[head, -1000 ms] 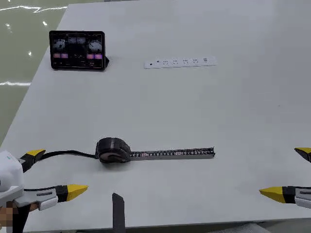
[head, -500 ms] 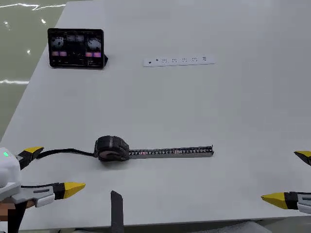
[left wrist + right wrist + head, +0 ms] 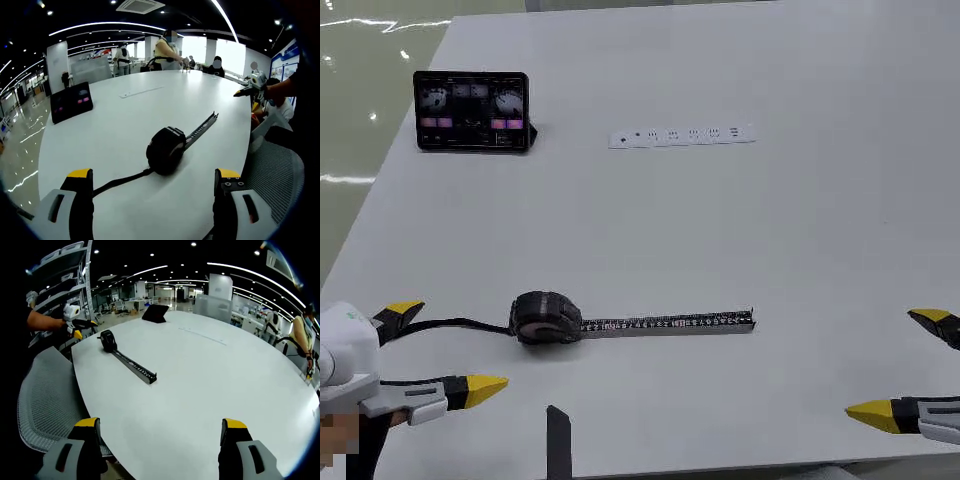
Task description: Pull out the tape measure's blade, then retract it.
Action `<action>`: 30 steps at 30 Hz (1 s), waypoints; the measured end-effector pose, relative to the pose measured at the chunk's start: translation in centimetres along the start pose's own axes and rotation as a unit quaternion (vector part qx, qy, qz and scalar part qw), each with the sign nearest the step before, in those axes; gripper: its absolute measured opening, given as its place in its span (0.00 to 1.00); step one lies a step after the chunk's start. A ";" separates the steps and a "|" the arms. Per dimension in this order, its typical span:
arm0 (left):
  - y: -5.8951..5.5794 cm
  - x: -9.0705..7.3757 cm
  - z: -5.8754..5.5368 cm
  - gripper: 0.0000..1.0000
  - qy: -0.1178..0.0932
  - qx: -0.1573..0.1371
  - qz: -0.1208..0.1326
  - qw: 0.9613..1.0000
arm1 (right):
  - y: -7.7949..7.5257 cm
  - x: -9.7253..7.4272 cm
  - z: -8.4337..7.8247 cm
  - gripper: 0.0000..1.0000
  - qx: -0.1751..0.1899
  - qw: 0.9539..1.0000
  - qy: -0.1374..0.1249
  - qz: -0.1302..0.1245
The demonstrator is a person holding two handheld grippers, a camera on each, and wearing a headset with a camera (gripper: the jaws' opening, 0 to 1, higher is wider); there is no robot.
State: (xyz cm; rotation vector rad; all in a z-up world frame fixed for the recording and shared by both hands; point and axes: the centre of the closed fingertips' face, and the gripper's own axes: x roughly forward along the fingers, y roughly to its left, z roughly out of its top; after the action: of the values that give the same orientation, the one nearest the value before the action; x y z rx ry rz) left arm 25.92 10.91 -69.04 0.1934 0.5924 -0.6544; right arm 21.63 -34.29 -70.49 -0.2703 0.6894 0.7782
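White and matte, the worktop (image 3: 720,230) in the head view carries the tape measure (image 3: 546,318). Its dark, rounded case sits just ahead of the left tongs (image 3: 448,347). The flat, marked blade (image 3: 670,322) lies extended toward the right tongs (image 3: 895,365) but ends well short of them. A thin black strap (image 3: 460,325) trails back toward the left tongs. Both pairs stand wide and hold nothing, seemingly poised so one can steady the case while the blade goes back in. Beyond them sit a propped tablet (image 3: 471,110) and a white power strip (image 3: 682,135). The left gripper view looks between widely spread, yellow-tipped jaws, with the case close ahead and the blade running stiffly away. The right gripper view has equally wide jaws, with the blade's hooked end nearest, the case beyond it, and a grey mesh chair (image 3: 45,405) at the worktop's edge.
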 end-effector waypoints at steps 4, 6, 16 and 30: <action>0.0 0.1 0.0 0.99 0.000 -0.002 0.003 1.000 | 0.1 0.2 -0.1 0.99 0.000 1.000 0.002 0.001; 0.0 0.2 0.0 0.99 0.002 -0.001 0.003 1.000 | 0.2 0.2 -0.1 0.99 0.000 1.000 0.001 0.001; -0.2 0.5 0.5 0.99 -0.003 -0.003 0.002 1.000 | 0.7 0.5 0.0 0.99 -0.002 1.000 0.003 0.008; -0.6 0.7 0.5 0.99 0.002 -0.001 0.000 1.000 | 0.1 0.9 1.3 0.99 -0.017 1.000 -0.002 0.013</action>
State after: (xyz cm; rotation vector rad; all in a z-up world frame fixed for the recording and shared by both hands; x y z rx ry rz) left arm 26.18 9.91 -69.06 0.1927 0.5969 -0.6537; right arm 22.59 -33.11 -70.10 -0.2913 0.6769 0.8151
